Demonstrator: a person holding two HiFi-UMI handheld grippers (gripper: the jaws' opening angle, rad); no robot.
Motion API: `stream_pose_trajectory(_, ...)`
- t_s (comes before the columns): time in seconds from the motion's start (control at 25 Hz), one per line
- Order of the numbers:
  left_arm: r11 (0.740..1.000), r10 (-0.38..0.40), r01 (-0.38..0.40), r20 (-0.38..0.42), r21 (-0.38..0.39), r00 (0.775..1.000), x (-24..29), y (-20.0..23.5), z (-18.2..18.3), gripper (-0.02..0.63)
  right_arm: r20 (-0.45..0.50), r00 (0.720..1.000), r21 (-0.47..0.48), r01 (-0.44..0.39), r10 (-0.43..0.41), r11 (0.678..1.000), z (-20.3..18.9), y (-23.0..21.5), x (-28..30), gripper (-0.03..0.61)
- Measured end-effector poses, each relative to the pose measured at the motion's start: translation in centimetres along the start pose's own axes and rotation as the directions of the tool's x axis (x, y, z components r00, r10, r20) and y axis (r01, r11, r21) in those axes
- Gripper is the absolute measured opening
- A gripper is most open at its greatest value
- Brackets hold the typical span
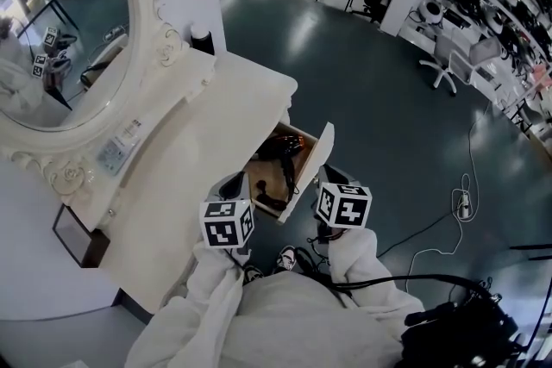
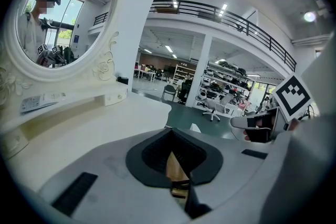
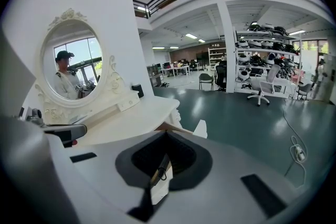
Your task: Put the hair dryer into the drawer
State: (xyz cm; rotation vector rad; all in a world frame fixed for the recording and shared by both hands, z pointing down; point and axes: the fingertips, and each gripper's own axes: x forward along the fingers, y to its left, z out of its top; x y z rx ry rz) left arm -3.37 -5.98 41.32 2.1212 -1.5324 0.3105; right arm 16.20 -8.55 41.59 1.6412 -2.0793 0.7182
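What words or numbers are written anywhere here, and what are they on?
No text here can be read.
Card on the ledge under the mirror: it has print, too small and blurred to read.
Left cube and right cube: black-and-white square patterns, no letters or numbers.
Far shelves: any labels are too far away to read.

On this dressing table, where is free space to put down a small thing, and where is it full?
The white tabletop is bare between the mirror and the open drawer. Crowded: the drawer, filled by the black hair dryer, with the left gripper and the right gripper close by it.
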Motion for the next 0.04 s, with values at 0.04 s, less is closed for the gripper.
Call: stream_pose_trajectory(0.04, 1.0, 0.001, -0.001, -0.001, -0.001, 1.0, -0.09, 0.0, -0.09, 0.006, -0.002, 1.0, 0.0, 0.0, 0.0, 1.0, -0.07, 0.01, -0.05, 0.061)
